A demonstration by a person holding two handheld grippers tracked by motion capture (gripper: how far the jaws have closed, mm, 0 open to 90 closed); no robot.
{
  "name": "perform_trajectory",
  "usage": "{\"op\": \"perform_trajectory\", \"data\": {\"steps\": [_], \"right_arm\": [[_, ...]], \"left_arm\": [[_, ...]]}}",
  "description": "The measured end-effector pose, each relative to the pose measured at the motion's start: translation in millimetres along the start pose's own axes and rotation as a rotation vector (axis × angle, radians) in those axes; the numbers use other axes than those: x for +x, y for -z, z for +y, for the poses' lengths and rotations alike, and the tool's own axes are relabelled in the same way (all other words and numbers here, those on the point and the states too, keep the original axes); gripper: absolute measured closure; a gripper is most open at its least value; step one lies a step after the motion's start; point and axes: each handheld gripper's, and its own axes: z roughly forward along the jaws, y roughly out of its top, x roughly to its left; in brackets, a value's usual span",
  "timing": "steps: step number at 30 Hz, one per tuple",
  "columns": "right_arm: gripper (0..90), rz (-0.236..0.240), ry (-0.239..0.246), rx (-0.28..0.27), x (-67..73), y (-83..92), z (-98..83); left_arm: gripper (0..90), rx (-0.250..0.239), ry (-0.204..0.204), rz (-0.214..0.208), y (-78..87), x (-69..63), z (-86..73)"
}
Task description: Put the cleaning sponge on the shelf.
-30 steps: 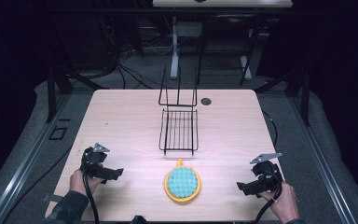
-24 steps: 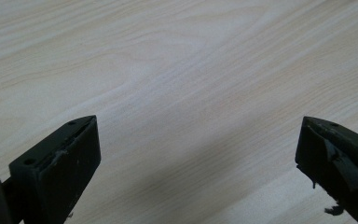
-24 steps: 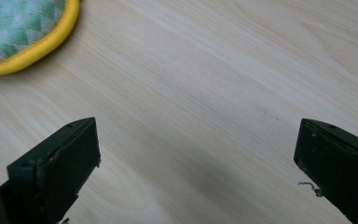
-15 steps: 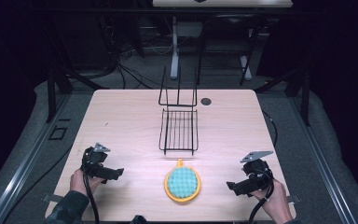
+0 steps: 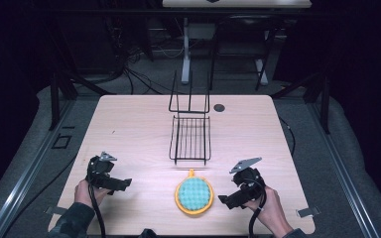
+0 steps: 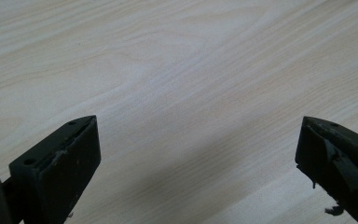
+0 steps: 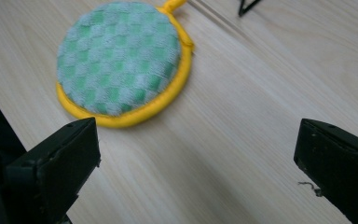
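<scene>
The right gripper sits low over the near right part of the table, held in the person's right hand, its 2 black jaws spread wide with nothing between them. In the right gripper view the jaws point at bare wood just beside a round pad with a green-and-pale checked top and a yellow rim; a small yellow loop sticks out from its far edge. From the high view the pad lies flat at the near middle of the table, just left of that gripper and not touching it.

The left gripper rests near the table's front left corner in the left hand, well apart from the pad. Its 2 jaws also stand wide apart, over bare wood grain.

Beyond the pad, at the table's centre, stands a black wire rack with an upright back section. A small dark round disc lies near the far edge, just right of the rack.
</scene>
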Motion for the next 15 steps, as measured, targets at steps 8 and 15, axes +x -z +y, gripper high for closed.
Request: {"op": "perform_trajectory", "data": {"steps": [8, 15], "right_arm": [[0.0, 0.036, 0.041, 0.012, 12.2, -17.5, 17.8], [0.0, 0.066, 0.054, 0.033, 19.3, -32.7, 28.6]], "left_arm": [[0.1, -0.003, -0.004, 0.000, 0.8, -0.7, 0.0], [0.1, -0.013, -0.008, 0.004, 1.6, 0.2, 0.2]]}}
